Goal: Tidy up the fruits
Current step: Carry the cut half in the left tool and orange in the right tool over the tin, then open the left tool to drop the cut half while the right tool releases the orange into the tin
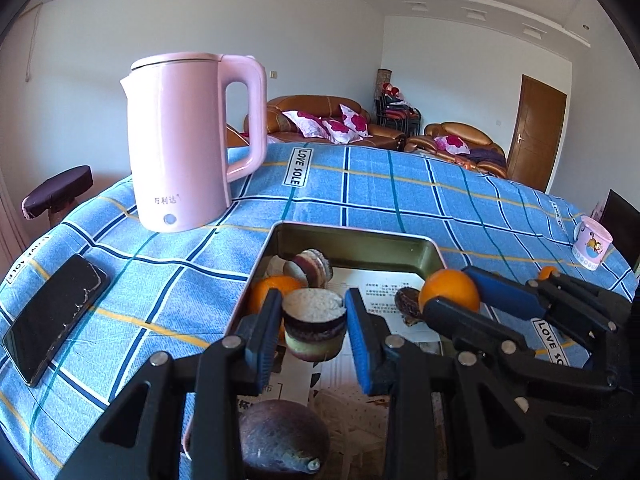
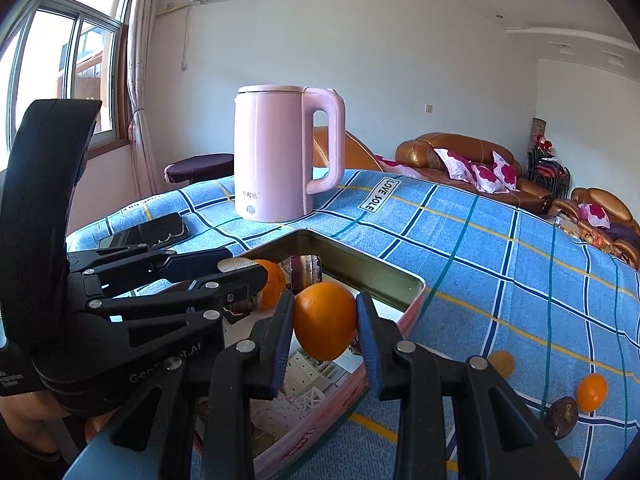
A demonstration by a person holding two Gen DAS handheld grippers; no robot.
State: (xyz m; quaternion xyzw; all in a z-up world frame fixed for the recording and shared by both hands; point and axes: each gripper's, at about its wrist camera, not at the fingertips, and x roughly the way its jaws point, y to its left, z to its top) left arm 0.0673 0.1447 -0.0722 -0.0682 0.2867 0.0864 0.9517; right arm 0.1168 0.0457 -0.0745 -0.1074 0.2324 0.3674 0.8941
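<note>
Your left gripper [image 1: 314,328] is clamped on a cut passion fruit [image 1: 315,322], your right gripper [image 2: 325,322] on an orange [image 2: 325,320], both over the tin [image 1: 360,240] near the bench's front edge. Let go too high and the orange may roll into fruit already there, or the grippers may clash.

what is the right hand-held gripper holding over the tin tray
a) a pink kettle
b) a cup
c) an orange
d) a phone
c: in the right wrist view the right hand-held gripper has its two blue pads pressed on either side of an orange, above the tin tray; the pink kettle and the phone sit untouched on the blue checked cloth.
</note>
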